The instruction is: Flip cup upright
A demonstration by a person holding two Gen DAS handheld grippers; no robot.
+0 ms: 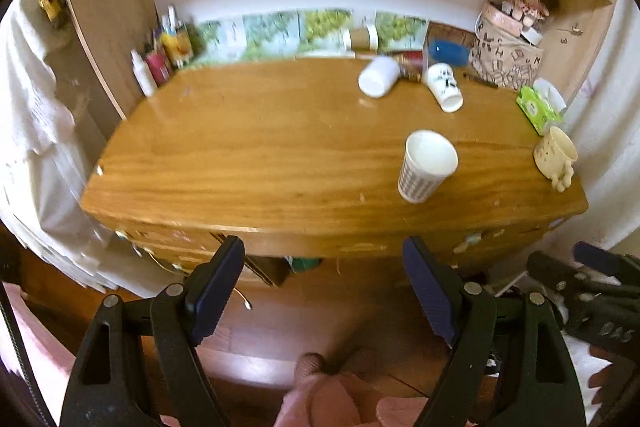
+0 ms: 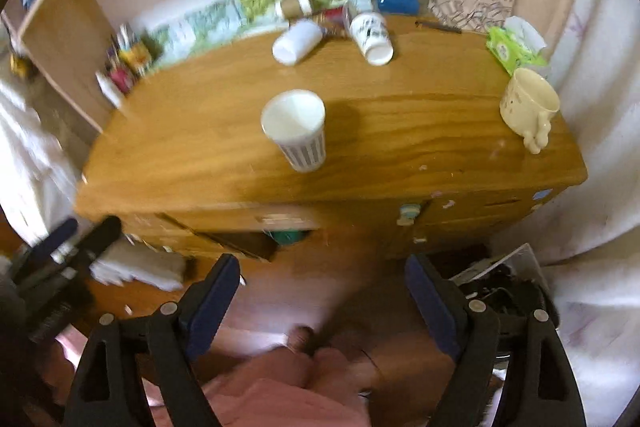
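Note:
A white cup with a patterned side (image 1: 426,167) stands upright, mouth up, on the wooden desk (image 1: 260,155); it also shows in the right wrist view (image 2: 297,129). Two white cups lie on their sides at the back: a plain one (image 1: 378,76) (image 2: 295,42) and one with black print (image 1: 444,87) (image 2: 372,37). A cream mug (image 1: 556,153) (image 2: 528,105) stands at the right edge. My left gripper (image 1: 324,291) is open and empty, held in front of the desk above the floor. My right gripper (image 2: 322,301) is open and empty, likewise short of the desk.
A green tissue pack (image 1: 538,107), a lettered bag with a doll (image 1: 508,59), a blue object (image 1: 448,51), a paper roll (image 1: 360,39) and bottles at the back left (image 1: 160,63) line the desk. Shelf walls flank it. Drawers (image 2: 460,219) sit below.

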